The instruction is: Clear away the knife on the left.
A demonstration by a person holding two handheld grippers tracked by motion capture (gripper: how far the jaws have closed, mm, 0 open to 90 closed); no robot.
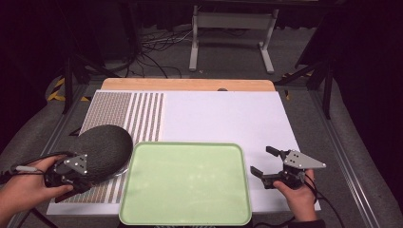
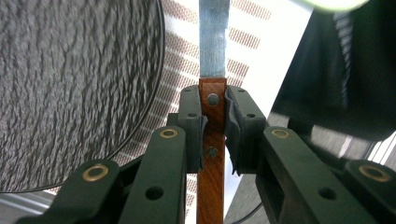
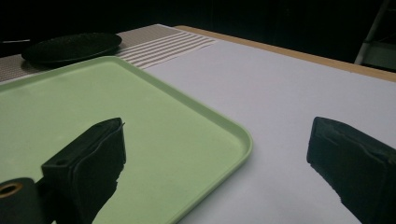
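Wooden knife handle (image 2: 213, 140) clamped in left hand-held gripper (image 2: 214, 123); right hand-held gripper (image 3: 224, 163) agape

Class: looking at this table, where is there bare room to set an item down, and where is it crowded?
The pale green rectangular plastic tray is bare. So is the white table covering behind it, beside the brown-striped woven placemat. The near left is crowded: the dark grey round textured plate sits there, with the left claw gripping a wooden-handled knife.

Knife (image 2: 213, 70) blade tip cut off by top edge; tray (image 1: 185, 180) near rim cropped.
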